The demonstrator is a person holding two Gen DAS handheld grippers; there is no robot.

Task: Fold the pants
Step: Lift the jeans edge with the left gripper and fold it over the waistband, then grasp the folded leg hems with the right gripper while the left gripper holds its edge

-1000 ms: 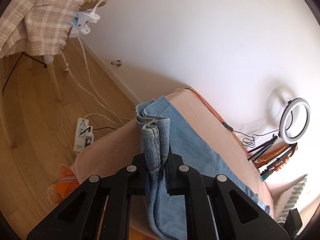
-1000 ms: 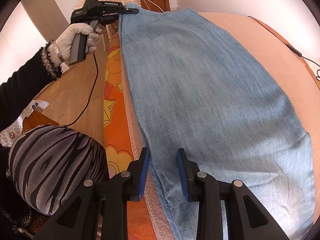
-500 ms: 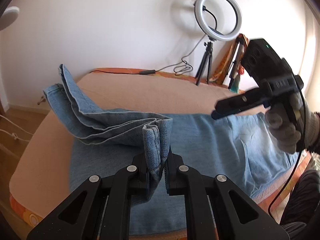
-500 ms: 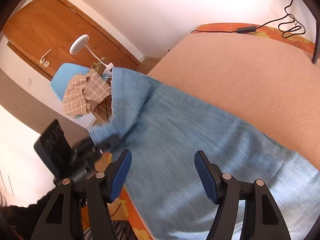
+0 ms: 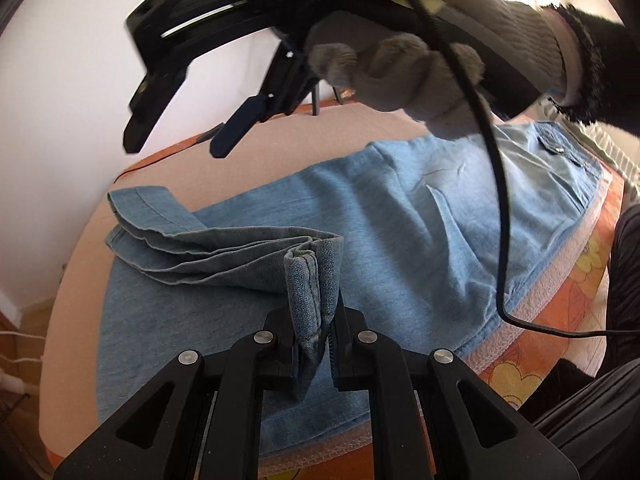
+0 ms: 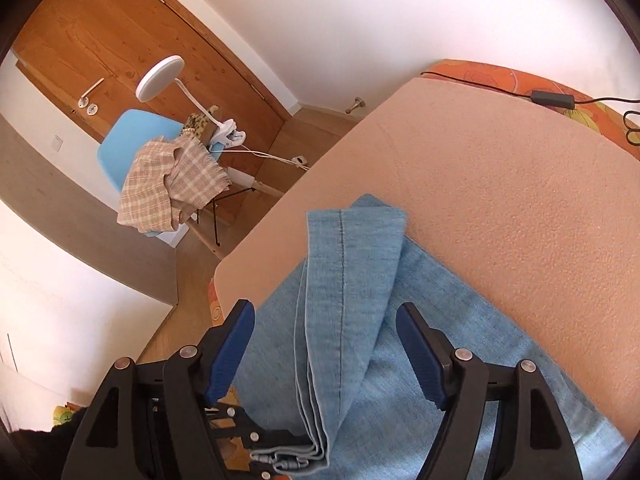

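Pinching the bunched hem of the light-blue denim pants [image 5: 400, 248], my left gripper [image 5: 314, 344] lifts it over the peach blanket [image 6: 500, 184]. My right gripper [image 6: 326, 354] hangs wide apart above the fold.

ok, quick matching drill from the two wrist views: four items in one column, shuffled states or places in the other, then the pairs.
Items:
1. left hand-held gripper
2. right hand-held gripper
3. plaid cloth
4. jeans' pant-leg hems

States:
A. draped over the blue chair
B. open, above the folded leg
C. shut on denim
D. bunched and lifted over the jeans on the bed

Pairs: 1-C, 2-B, 3-A, 4-D
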